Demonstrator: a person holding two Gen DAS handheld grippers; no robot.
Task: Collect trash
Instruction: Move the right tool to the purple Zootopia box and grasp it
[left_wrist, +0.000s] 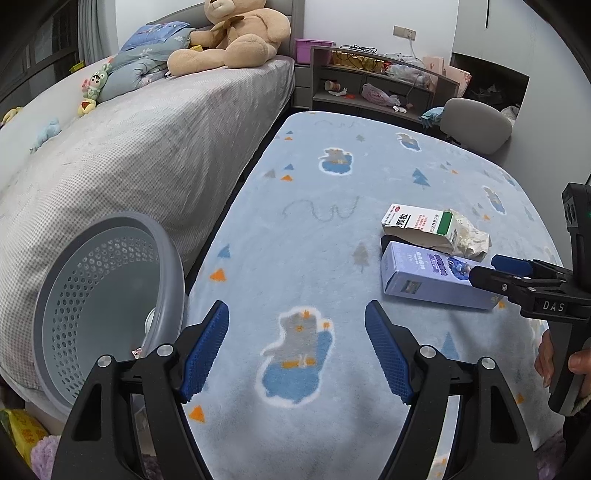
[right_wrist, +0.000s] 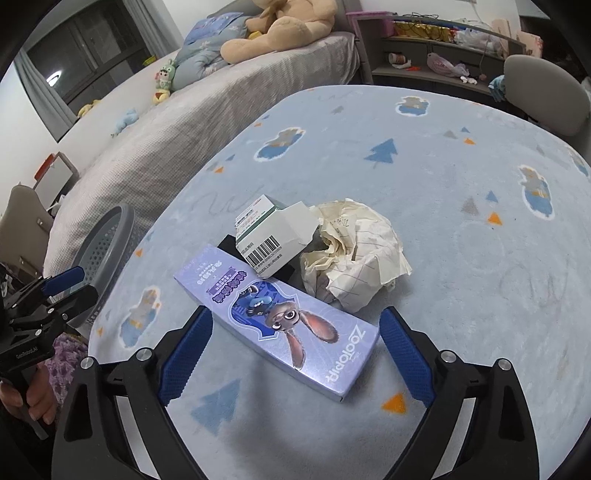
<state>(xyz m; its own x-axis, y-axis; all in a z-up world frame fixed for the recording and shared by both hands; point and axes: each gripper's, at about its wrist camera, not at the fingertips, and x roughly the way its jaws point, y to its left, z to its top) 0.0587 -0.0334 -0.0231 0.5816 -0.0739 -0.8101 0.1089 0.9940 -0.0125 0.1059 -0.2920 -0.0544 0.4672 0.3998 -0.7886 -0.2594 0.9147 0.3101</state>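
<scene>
A purple Zootopia box (right_wrist: 280, 317) lies on the light blue blanket-covered table (right_wrist: 461, 258), next to a white and green medicine box (right_wrist: 273, 236) and a crumpled paper ball (right_wrist: 354, 254). My right gripper (right_wrist: 295, 354) is open, its fingers on either side of the purple box's near end. In the left wrist view the purple box (left_wrist: 424, 277), the medicine box (left_wrist: 417, 225) and the paper (left_wrist: 471, 236) lie at the right. My left gripper (left_wrist: 297, 350) is open and empty over the blanket, beside a grey perforated basket (left_wrist: 92, 295).
A grey bed (left_wrist: 129, 147) with a teddy bear (left_wrist: 236, 33) and small toys runs along the left. A shelf (left_wrist: 369, 85) with clutter and a grey chair (left_wrist: 476, 125) stand behind the table. A dark flat thing lies under the boxes.
</scene>
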